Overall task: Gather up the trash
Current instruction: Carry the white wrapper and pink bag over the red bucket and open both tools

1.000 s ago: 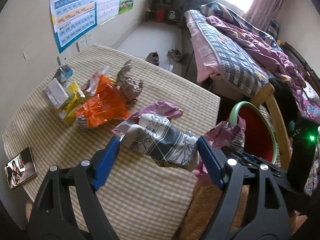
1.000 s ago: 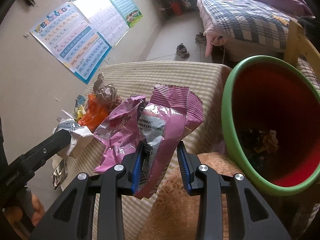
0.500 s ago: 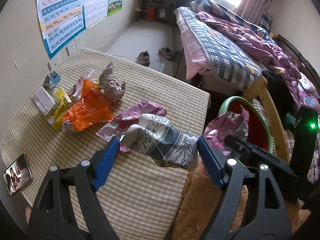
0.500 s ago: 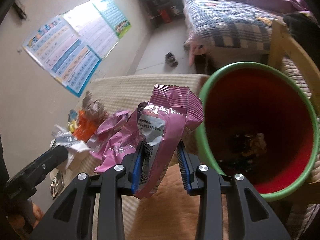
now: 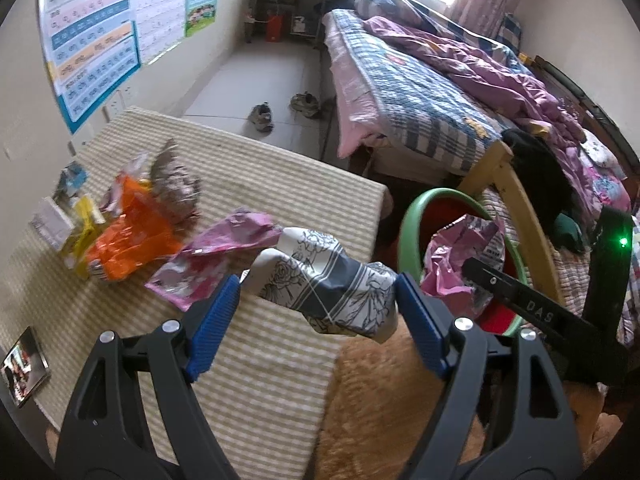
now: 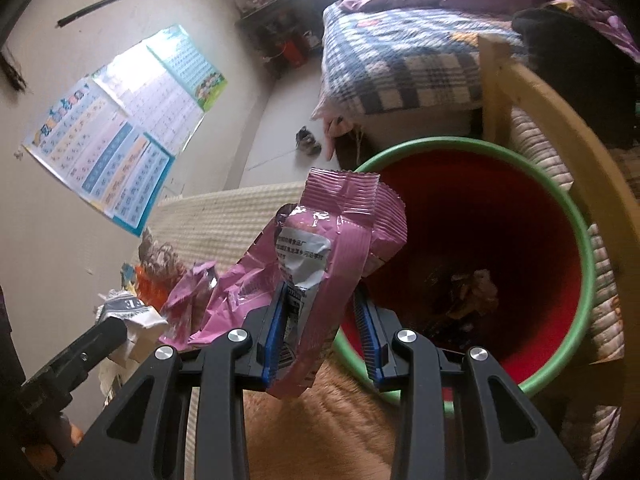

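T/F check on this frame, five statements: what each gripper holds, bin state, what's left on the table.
1. The right gripper holds a pink wrapper. True.
2. The left gripper is empty. False: it is shut on a grey floral-print wrapper.
3. The bin has a blue rim. False: the rim is green and the inside is red.
4. There is already some trash at the bottom of the bin. True.
5. Only a phone lies on the table. False: an orange wrapper and other litter lie there too.
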Tool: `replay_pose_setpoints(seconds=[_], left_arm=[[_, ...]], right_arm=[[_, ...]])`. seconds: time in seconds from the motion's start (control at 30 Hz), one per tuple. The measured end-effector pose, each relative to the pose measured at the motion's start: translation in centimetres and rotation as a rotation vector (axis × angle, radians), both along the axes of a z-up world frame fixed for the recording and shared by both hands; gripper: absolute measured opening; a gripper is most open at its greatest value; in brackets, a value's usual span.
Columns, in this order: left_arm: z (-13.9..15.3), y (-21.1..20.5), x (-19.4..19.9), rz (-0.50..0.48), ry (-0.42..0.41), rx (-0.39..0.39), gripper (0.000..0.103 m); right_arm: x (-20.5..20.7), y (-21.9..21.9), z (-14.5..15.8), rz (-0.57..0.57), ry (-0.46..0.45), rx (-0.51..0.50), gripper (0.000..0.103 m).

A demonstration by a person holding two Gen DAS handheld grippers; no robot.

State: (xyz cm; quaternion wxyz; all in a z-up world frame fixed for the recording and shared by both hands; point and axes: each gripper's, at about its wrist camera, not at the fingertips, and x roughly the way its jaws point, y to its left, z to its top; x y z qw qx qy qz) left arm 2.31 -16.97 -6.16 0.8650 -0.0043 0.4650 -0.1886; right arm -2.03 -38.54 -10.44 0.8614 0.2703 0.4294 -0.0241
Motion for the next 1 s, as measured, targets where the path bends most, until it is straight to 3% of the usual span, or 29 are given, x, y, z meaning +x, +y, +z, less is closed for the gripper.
replay_pose_setpoints(seconds=[0.57,0.73,0.83,1.0], left_arm=[[-0.5,-9.3,0.7,-0.165,0.025,-0.054,0.077],[-0.3,-12.7,0.3,-0.26,0.02,-0.052,0.079],[-0.2,-12.9,-0.1,-0.271,-0.001,-0.06,0.091],[-0.8,-10.6,0.5,-0.213,0.018,-0.06,0.092]], right_arm=[[-3.8,-8.1,-0.6,-0.203,0.024,-0.064,0.033],[-4.6,-8.9,-0.5,-0.252,0.03,-0.081,0.04],[-4.9,-9.3,-0.7,-0.269,0.033,-0.067,0.048],[-4.7,-8.8,-0.6,-0.266,0.035,-0.072,0.053]])
